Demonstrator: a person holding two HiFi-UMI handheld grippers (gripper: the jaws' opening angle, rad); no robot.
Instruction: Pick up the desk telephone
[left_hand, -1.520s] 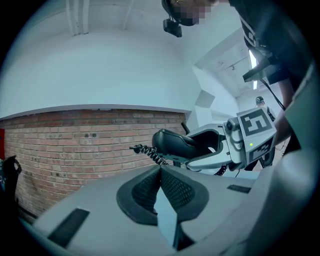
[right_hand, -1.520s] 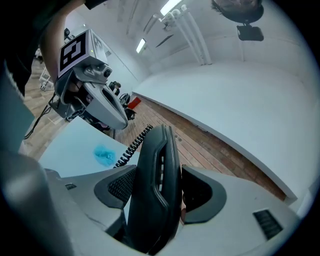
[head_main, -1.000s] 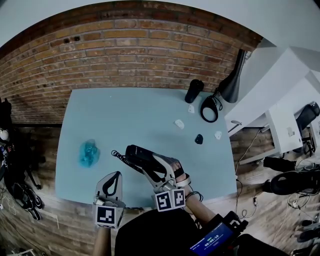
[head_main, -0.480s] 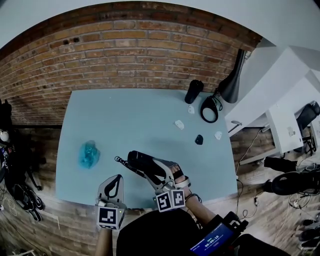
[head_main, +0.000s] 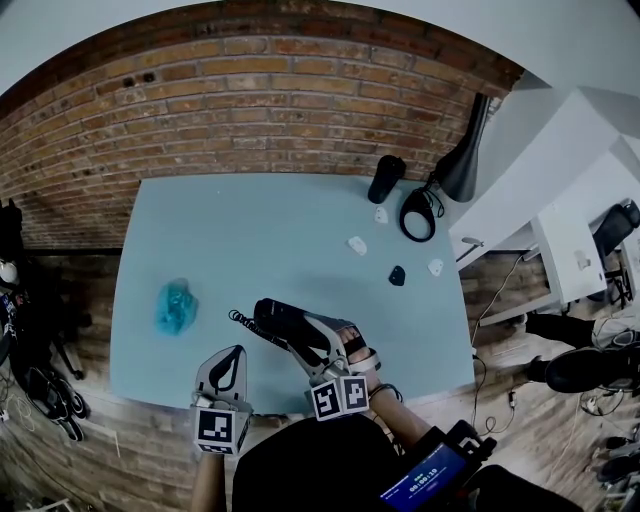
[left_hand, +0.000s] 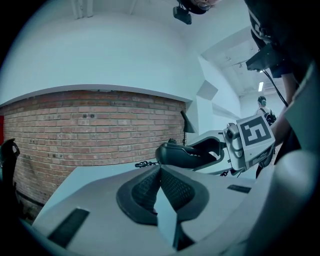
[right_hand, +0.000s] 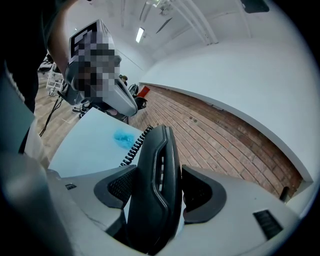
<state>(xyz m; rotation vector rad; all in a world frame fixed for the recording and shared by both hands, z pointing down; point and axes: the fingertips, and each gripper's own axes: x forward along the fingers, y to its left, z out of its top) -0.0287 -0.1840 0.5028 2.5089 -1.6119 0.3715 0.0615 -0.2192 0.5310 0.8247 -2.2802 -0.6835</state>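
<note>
Back of frame: red brick wall (head_main: 250, 100) across the top of the head view. Pale blue tabletop (head_main: 260, 230) fills the centre.

Right tongs (right_hand: 156, 186): clamped on the desk telephone handset (right_hand: 155, 185), one pad on each flank. Handset is black, glossy, long and curved, with a coiled cord (head_main: 240, 322) trailing from its far end. It sits lower centre of the head view, over the near part of the tabletop.

Left tongs (left_hand: 159, 187): pads pressed together, nothing between them; lower left of the handset.

Black lamp (head_main: 465, 160) and black cable loop (head_main: 418, 215) upper right. Crumpled blue item (head_main: 176, 306) left of centre. Small white pieces (head_main: 357, 244) and one small black piece (head_main: 397, 276) right of centre.
</note>
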